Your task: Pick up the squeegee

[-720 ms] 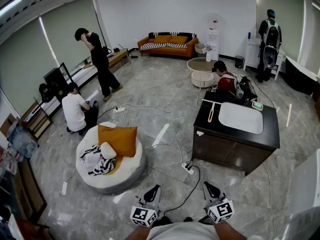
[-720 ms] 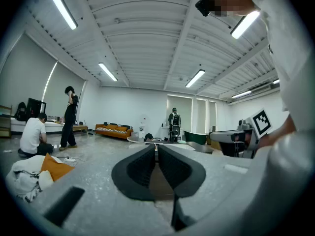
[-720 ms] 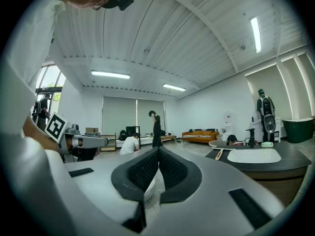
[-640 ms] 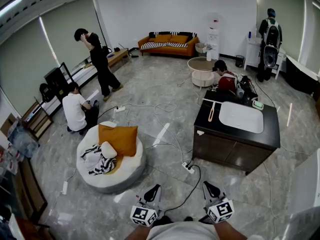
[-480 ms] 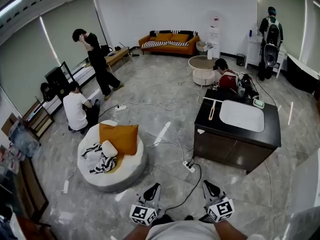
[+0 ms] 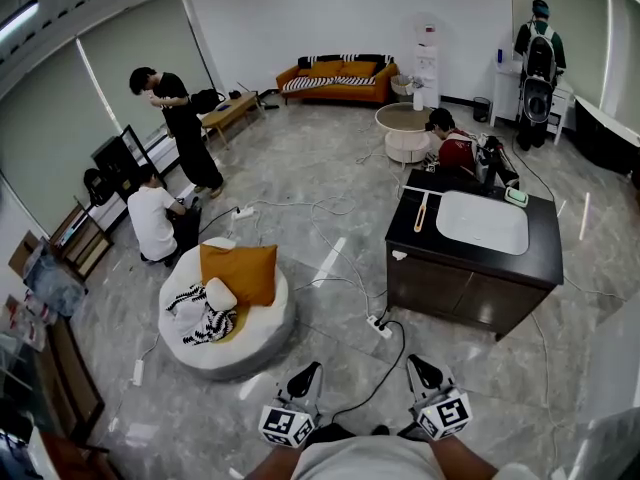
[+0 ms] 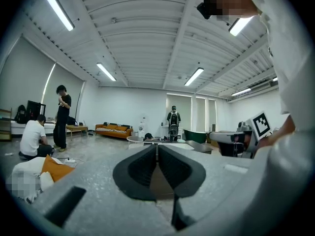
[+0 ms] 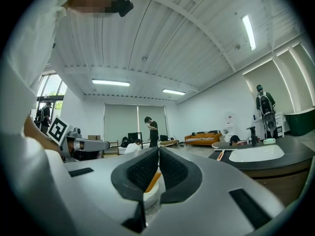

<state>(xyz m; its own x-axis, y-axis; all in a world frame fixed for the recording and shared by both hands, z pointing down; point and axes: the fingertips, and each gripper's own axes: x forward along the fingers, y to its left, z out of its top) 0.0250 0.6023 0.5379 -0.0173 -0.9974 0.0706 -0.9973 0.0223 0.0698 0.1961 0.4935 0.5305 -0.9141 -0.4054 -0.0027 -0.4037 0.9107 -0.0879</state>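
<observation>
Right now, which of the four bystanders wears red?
The crouching person behind the black sink counter; the one in black, the one in white and the backpack wearer show no red.

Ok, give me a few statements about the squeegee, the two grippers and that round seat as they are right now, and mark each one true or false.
1. The squeegee lies on the dark counter, left of the white sink in the head view. True.
2. The right gripper holds the squeegee. False: its jaws are together on nothing, and the squeegee lies on the counter.
3. The left gripper has its jaws together. True.
4. The round white seat carries a blue cushion. False: the cushion is orange.
5. A power strip lies on the floor in front of the counter. True.
</observation>
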